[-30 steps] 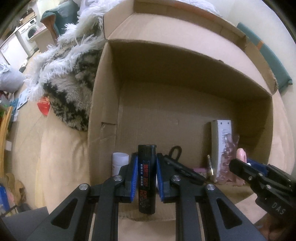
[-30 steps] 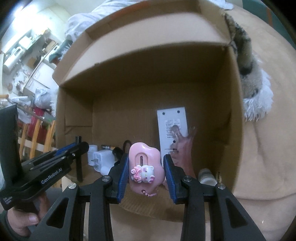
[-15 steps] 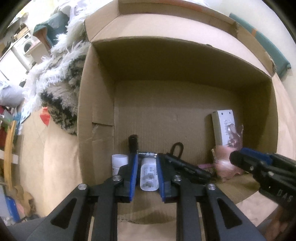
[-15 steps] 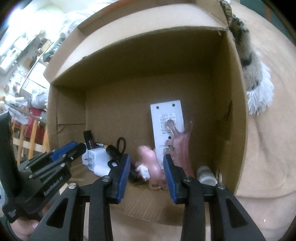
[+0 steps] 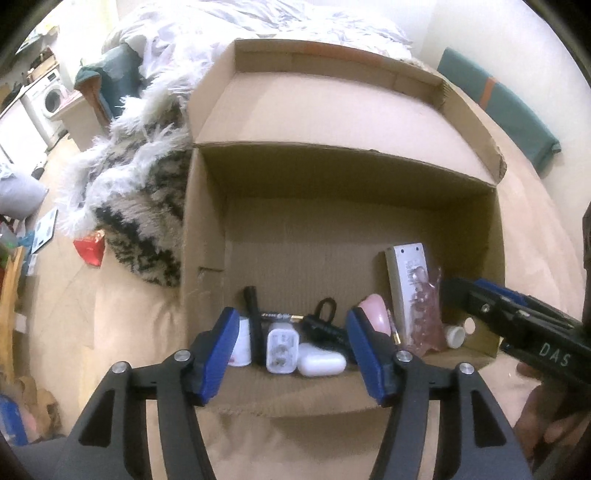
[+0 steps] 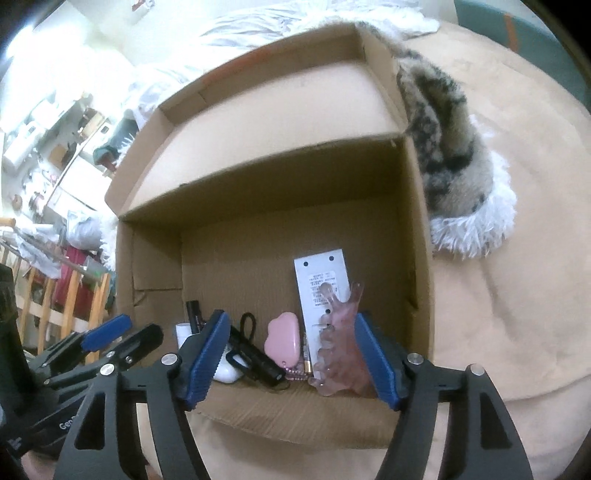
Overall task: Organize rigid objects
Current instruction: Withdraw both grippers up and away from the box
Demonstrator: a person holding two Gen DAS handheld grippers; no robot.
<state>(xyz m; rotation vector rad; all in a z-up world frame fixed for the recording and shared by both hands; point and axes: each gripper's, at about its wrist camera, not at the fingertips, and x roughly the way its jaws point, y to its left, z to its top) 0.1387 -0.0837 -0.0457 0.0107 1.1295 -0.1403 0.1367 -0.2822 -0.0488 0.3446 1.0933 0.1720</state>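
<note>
Looked like a lived-in home, likely a bedroom or bedsit. Showed a rumpled white duvet (image 5: 258,26) heaped beyond an open brown cardboard box (image 5: 207,236), a shaggy black-and-white fur throw (image 5: 136,192) beside it, and a white front-loading washing machine (image 5: 50,98) at the far left. Also held wooden chair rails (image 6: 37,295) draped with clothes, plus cluttered shelves behind.

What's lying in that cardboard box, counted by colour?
White: 5 (bottle, charger, pod, strip, jar)
Black: 2 (stick, torch)
Pink: 2 (cloud, claw)
Total: 9 clearly seen; smaller bits are unclear.
</note>
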